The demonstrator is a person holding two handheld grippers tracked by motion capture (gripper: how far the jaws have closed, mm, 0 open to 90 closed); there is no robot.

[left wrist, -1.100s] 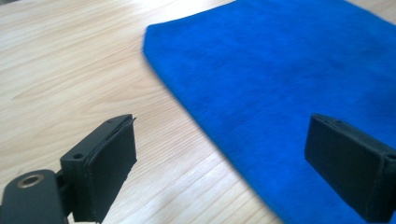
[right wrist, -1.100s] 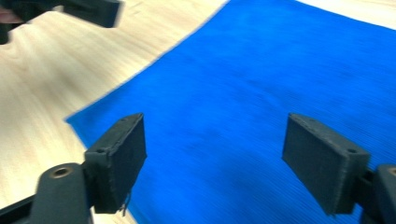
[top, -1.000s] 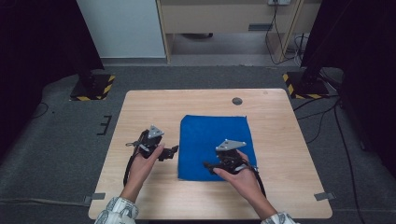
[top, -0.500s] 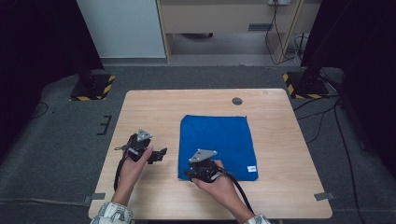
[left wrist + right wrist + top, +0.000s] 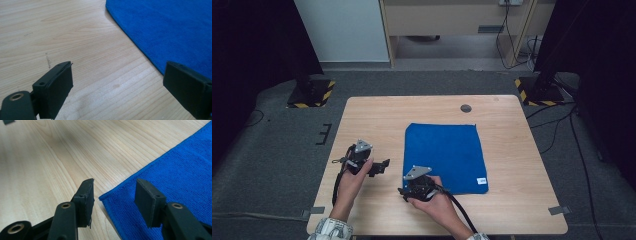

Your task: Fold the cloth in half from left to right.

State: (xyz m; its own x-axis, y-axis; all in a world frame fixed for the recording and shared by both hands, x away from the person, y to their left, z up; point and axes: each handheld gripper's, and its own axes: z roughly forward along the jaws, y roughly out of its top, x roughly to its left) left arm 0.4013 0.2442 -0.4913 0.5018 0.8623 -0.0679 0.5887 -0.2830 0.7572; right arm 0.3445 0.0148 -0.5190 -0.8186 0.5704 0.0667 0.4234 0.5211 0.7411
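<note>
Blue cloth [image 5: 443, 156]: one piece, spread flat on the wooden table [image 5: 377, 112], right of centre. A small white label [image 5: 482, 180] sits at its near right corner. The near left corner [image 5: 103, 198] lies flat on the wood.

Right gripper [image 5: 406, 192]: held in the person's right hand [image 5: 434, 202] at the cloth's near left corner. In the right gripper view its fingers [image 5: 86, 195] stand partly apart and have just been opening; the cloth corner lies between them, pressed by neither, nothing gripped.

Left gripper [image 5: 384, 164]: held in the left hand [image 5: 352, 175] on bare table just left of the cloth's left edge, pointing toward it. Fingers [image 5: 56, 85] spread wide, released, holding nothing; one hangs over wood, the other over the cloth's edge [image 5: 140, 47].

Dark round disc [image 5: 466, 108]: set in the table near its far edge, beyond the cloth.
</note>
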